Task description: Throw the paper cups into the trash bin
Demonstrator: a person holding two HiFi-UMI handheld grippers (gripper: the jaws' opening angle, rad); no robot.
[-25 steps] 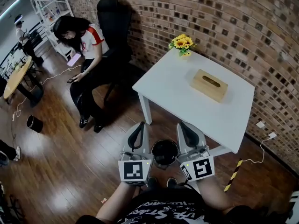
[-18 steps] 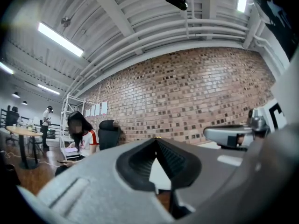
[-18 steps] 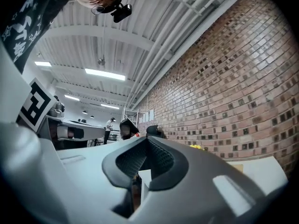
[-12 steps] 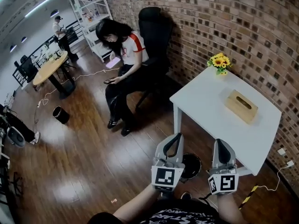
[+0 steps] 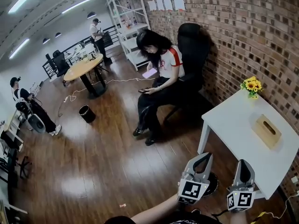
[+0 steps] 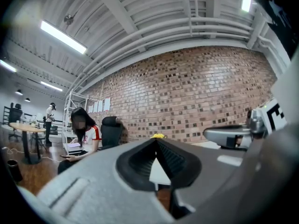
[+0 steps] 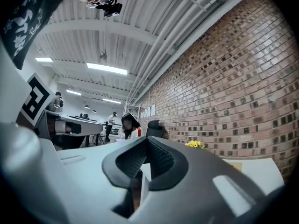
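Trash bin (image 5: 215,183) upright, mouth up, partly behind L gripper (image 5: 204,157).

White square table (image 5: 238,125) stands on a dark wooden plank floor (image 5: 93,167). On the tabletop: a light wooden tissue box (image 5: 266,130) toward the wall-side edge, and a small bunch of yellow sunflowers (image 5: 251,85) at the far corner, well apart from the box. On the floor: a black round trash bin (image 5: 213,183) at the table's near edge, partly hidden; a small black cylindrical bin (image 5: 86,113) near a round wooden table (image 5: 83,66); a white cable (image 5: 100,82).
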